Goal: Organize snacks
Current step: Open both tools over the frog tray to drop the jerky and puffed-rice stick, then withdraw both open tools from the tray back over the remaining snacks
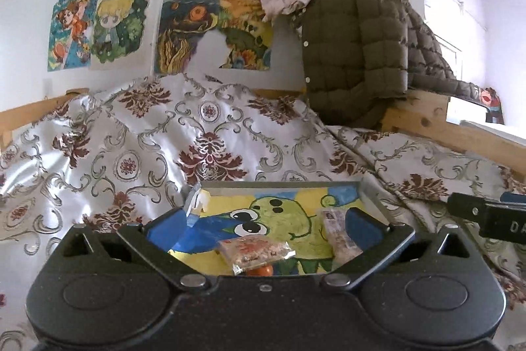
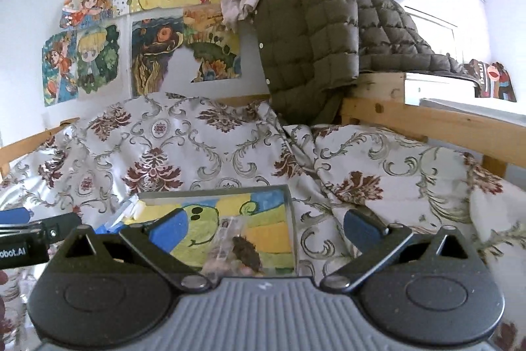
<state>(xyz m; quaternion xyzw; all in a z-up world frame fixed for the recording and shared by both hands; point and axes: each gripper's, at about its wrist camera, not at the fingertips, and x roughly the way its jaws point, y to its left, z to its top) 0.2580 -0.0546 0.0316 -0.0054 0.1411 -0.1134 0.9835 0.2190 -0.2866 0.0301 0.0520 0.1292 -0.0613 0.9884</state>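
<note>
A bed point(image 1: 138, 153) draped in a white quilt with maroon floral medallions fills the room, a quilted olive jacket point(image 1: 355, 48) hanging over its wooden end rail, apparently just parked there. On the quilt sits a shallow clear tray point(image 1: 371, 196), lined with a child's painting of a green frog, likely serving as the collecting spot for snacks. Inside it lie a clear packet with red print point(image 1: 253, 252), a longer wrapped snack point(image 1: 338, 232), and, from the right camera, what may be a dark dried snack point(image 2: 246, 252), though blur hides detail. The left gripper point(image 1: 263, 226) and right gripper point(image 2: 266, 226) hover over the tray, jaws wide apart, holding nothing.
</note>
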